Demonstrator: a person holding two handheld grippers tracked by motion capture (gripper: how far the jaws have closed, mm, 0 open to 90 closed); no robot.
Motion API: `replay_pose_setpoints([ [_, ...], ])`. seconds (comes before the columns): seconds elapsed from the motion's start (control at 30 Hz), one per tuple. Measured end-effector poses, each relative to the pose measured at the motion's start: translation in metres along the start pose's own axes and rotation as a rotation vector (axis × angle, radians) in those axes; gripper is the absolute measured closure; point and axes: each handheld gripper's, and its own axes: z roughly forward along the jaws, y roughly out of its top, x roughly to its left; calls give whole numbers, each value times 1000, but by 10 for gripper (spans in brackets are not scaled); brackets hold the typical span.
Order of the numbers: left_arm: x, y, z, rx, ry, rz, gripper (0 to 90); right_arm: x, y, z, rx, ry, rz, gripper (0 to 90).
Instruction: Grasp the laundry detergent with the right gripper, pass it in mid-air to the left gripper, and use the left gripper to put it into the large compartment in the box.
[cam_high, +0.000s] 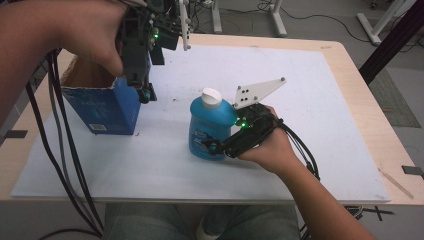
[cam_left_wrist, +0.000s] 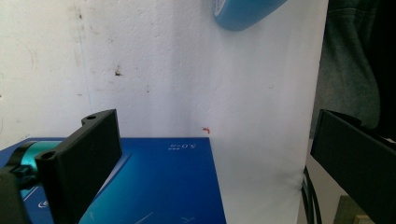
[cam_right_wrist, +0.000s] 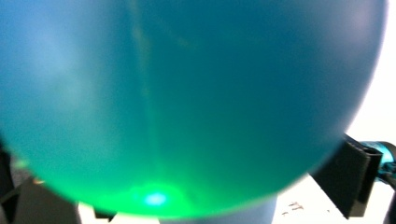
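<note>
One blue bottle (cam_high: 209, 130) with one white cap (cam_high: 211, 96) stands near the counter's (cam_high: 350, 65) middle. One open blue box (cam_high: 100, 102) sits toward its left edge. One white mat (cam_high: 310, 130) covers the counter. Two tongs: left tongs (cam_high: 142, 87), right tongs (cam_high: 220, 145).

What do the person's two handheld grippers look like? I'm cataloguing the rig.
Both are black two-jaw tools with green indicator lights and black cables. The right gripper carries a grey three-cornered plate with dark dots. The left gripper has teal fittings by its flat jaws. No sleeves show.
</note>
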Motion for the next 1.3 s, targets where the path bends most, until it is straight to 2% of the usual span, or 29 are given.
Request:
replay_pose_setpoints([
  [0.2, 0, 0, 0, 3, 1, -2, 18, 1, -1, 3, 7, 4, -8, 170],
  [0.23, 0, 0, 1, 1, 1, -3, 18, 1, -1, 3, 3, 18, -6, 223],
  [0.3, 0, 0, 1, 3, 2, -3, 18, 1, -1, 4, 0, 19, -14, 241],
  [0.67, 0, 0, 1, 7, 2, -6, 18, 0, -1, 4, -7, -1, -18, 285],
  [1.3, 2, 0, 3, 10, -1, -9, 18, 1, -3, 6, -27, 12, -31, 373],
])
